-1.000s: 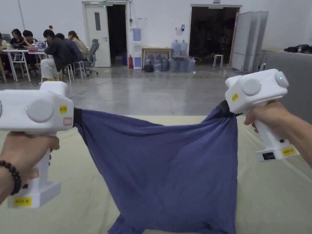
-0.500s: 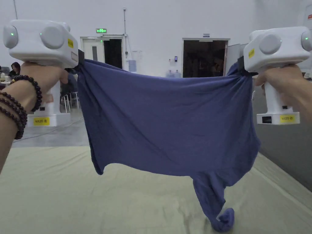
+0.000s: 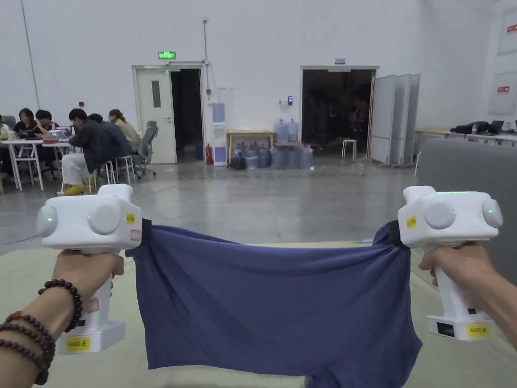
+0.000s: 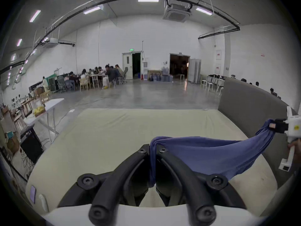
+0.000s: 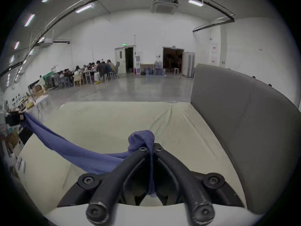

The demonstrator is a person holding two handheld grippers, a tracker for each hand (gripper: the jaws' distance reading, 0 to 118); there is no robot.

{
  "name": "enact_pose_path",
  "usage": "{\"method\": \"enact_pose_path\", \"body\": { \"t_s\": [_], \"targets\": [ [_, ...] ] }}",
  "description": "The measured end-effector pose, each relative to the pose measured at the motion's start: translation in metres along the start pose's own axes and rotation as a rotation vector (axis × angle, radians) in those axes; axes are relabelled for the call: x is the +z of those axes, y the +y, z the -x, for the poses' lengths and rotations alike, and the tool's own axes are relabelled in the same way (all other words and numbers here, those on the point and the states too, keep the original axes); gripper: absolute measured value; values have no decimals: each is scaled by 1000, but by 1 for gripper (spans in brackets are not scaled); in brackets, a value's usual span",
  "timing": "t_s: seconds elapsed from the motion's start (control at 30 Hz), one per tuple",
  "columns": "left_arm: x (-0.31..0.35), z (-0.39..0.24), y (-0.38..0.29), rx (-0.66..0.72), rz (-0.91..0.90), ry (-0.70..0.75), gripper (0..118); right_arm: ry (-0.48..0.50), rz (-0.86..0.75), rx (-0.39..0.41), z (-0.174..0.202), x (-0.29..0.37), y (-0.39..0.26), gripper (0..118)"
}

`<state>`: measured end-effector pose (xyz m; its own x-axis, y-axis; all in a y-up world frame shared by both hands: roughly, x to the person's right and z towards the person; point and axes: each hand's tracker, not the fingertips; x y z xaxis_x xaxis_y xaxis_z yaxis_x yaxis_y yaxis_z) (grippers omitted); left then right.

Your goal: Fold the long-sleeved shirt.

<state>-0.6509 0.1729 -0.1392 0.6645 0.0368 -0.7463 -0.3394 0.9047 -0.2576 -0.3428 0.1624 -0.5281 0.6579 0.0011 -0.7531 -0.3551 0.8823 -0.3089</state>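
Open cream mat [image 3: 212,376] ahead — grey padded wall [image 5: 244,123] along its right edge

No legible text on the yellow stickers [image 3: 130,218] or green exit sign [image 3: 166,54].

Your shirt [image 3: 282,303] is soft, matt blue knit cloth, creased where it bunches. Your grippers' shells [image 3: 96,225] are smooth, faintly glossy white plastic; the jaws look like matt black plastic, scuffed at the right one's pivots. The bed [image 4: 105,131] wears a matt, wrinkled beige sheet.
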Motion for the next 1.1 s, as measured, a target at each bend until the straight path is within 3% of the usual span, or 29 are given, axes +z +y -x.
{"method": "enact_pose_path", "body": {
  "t_s": [0.13, 0.3, 0.4, 0.6, 0.7, 0.83, 1.0, 1.03, 1.07, 1.1],
  "targets": [
    [49, 13, -45, 0, -8, -39, 0, 31, -2, 73, -3, 42, -40, 0],
    [123, 24, -152, -36, 120, -111, 0, 87, 94, 159, -1, 121, -151, 0],
    [167, 24, -234, -72, 214, -112, 0, 146, 236, 160, -3, 152, -230, 0],
    [203, 27, -365, -77, 495, -99, 0, 177, 630, 296, 10, 170, -362, 0],
    [207, 28, -401, -178, 569, -61, 0, 220, 756, 350, 14, 168, -395, 0],
    [205, 39, -416, -140, 591, -89, 0, 226, 862, 430, 20, 165, -408, 0],
    [206, 42, -411, -134, 569, -94, 0, 227, 860, 450, 27, 170, -406, 4],
    [209, 42, -410, -127, 562, -105, 15, 223, 850, 449, 26, 170, -404, 27],
    [211, 44, -407, -121, 545, -117, 47, 203, 807, 433, 23, 172, -400, 61],
    [214, 45, -403, -125, 526, -123, 89, 187, 775, 418, 18, 174, -397, 90]
  ]
}}
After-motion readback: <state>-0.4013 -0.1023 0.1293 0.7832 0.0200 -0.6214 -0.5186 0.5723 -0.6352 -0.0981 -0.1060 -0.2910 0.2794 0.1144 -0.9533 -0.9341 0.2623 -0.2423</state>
